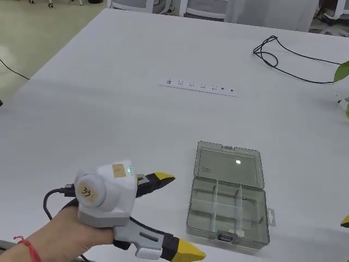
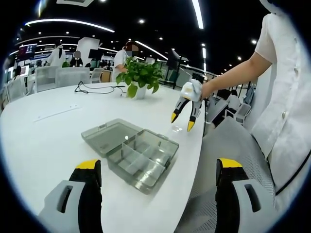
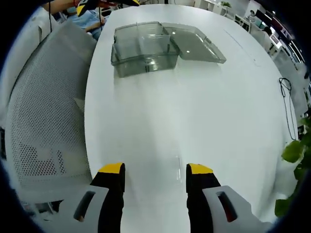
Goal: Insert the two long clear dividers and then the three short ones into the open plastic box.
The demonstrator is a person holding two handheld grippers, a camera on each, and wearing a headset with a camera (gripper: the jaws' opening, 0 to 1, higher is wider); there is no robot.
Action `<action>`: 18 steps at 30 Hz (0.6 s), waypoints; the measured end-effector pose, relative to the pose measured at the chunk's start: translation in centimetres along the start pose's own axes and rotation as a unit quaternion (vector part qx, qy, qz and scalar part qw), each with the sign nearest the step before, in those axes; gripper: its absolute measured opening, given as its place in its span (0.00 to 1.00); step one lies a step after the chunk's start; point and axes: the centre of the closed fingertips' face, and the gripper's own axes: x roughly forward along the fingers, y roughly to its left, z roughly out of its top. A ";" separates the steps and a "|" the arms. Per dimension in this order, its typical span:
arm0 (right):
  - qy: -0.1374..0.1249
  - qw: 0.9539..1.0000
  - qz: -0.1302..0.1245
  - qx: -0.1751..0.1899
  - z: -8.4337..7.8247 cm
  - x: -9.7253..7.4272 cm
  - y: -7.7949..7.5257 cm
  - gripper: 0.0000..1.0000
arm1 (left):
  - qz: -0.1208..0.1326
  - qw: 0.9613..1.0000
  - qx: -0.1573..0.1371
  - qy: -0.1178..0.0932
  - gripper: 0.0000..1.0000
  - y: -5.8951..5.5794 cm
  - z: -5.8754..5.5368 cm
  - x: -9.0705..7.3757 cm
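The box [image 1: 251, 239] sits open near the front edge of the desk [image 1: 109, 109], its lid [image 1: 229, 164] laid back flat behind it. Clear dividers [image 1: 216, 204] already stand inside: two long ones run front to back with short cross pieces between them, though I cannot count the short ones through the glare. So the job looks to be at its tail: either the last short piece is due, or the fitting is done and only a check remains. The left tool [image 1: 177, 214] hovers just left of the box, jaws spread wide with nothing in them. The right tool [image 2: 182, 122] hangs over the desk edge on the box's other side, apart from it, jaws parted and likewise empty. If a short piece is left, the next move would call for pinching it by its thin top edge, holding it upright and square to the long walls, and easing it straight down into facing slots — skewed, it would likely jam. The box is smoky grey see-through plastic, stiff, rectangular with rounded corners and a small front latch [image 1: 223, 236]. The dividers are thin, colourless, slick sheets, hard to make out. The desk is smooth matte white, and the tools are yellow-tipped over dark plastic.
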 end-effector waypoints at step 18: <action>0.033 0.999 -0.003 -0.014 -1.7 1.4 -1.1 0.40 | 0.002 1.000 -0.008 -0.001 1.00 0.1 -0.1 -0.1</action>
